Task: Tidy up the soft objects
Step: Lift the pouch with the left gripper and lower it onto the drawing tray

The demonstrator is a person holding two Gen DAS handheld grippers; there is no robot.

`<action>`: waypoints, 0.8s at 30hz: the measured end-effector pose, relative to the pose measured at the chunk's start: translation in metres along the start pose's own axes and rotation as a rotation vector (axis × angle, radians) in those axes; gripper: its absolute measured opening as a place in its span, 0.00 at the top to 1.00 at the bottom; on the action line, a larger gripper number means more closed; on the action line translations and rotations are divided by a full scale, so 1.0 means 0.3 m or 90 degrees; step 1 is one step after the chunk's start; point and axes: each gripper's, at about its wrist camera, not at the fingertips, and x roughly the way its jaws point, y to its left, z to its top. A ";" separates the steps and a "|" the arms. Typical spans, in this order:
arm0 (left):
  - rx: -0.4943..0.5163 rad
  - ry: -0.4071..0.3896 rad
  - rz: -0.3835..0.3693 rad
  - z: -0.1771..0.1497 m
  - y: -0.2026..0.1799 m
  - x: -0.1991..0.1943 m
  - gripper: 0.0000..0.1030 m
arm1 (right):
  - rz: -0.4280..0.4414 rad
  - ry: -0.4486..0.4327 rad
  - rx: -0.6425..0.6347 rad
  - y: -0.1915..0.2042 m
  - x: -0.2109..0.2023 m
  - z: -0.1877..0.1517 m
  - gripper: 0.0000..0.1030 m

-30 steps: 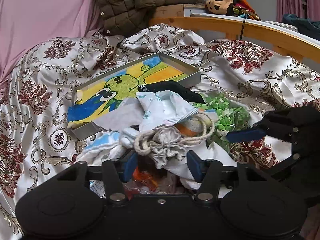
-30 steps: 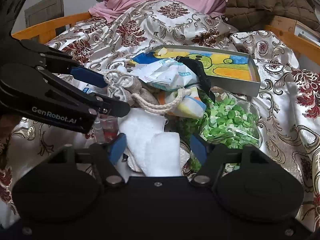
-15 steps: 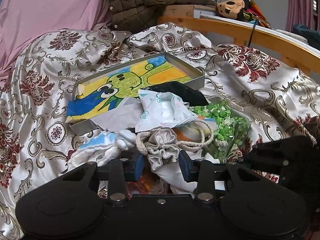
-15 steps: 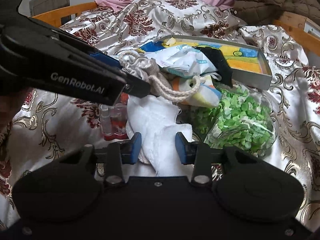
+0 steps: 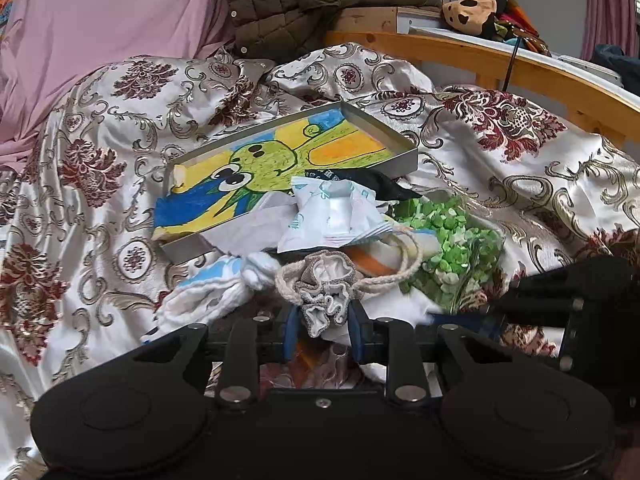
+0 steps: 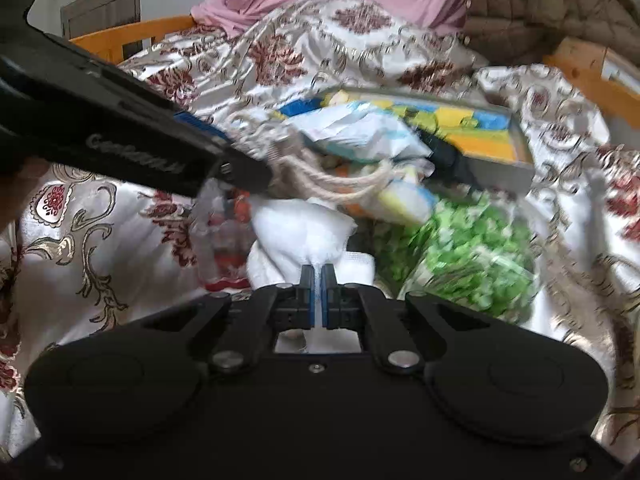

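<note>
Your left hand-held gripper [image 5: 322, 330] has just been closing, pads now pinching the grey drawstring pouch [image 5: 326, 292] below the tin tray [image 5: 376, 124]. Your right hand-held gripper [image 6: 318, 294] is clamped on the white cloth [image 6: 304, 232]. Only its view shows the cloth's pinched fold.

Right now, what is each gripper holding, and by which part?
Left gripper: grey drawstring pouch, by its gathered mouth. Right gripper: white cloth, by a pinched fold at its near edge.

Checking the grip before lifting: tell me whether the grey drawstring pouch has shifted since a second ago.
No. The grey drawstring pouch lies below the painted metal tray as before; only the left tool has just been closing, its pads now against the pouch.
</note>
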 end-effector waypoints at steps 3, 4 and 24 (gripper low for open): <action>0.018 -0.002 0.004 -0.008 -0.006 -0.053 0.73 | -0.024 -0.024 -0.014 0.001 -0.032 0.006 1.00; 0.025 -0.004 0.006 -0.010 -0.010 -0.070 0.73 | -0.033 -0.033 -0.021 0.001 -0.042 0.008 1.00; 0.017 -0.052 0.043 0.065 0.014 -0.379 0.73 | -0.139 -0.223 -0.031 -0.037 -0.212 0.024 1.00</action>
